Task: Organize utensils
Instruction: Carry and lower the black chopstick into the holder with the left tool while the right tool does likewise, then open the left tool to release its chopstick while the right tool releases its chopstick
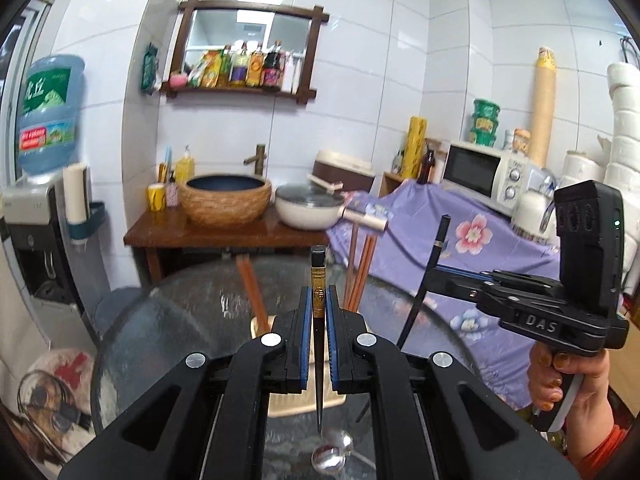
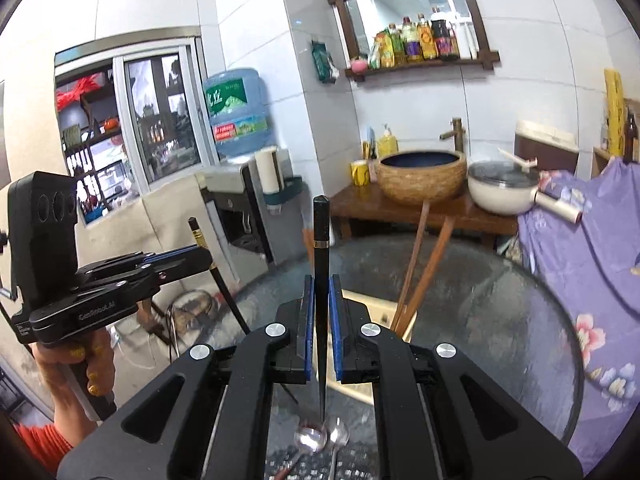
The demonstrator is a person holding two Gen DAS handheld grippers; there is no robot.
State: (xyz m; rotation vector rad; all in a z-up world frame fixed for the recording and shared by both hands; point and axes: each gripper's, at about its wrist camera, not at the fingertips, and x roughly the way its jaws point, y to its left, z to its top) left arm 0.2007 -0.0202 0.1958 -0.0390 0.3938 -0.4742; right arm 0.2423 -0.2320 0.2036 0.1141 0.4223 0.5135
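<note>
Chopsticks, black and tapered: each tool clamps one nearly upright, the left tool its gold-banded black chopstick, the right tool its plain black chopstick. Just ahead, the beige plastic holder on the glass tabletop holds brown wooden chopsticks; the right tool looks nearer.

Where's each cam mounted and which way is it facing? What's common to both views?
Left wrist: on the left gripper, looking forward over the glass table to the basin; it grips a gold-banded black chopstick. The right gripper and right hand show at right.
Right wrist: on the right gripper, facing the same wall, gripping a plain black chopstick. The left hand shows at left.
Shared: basin, brown chopsticks in holder, spoons.
</note>
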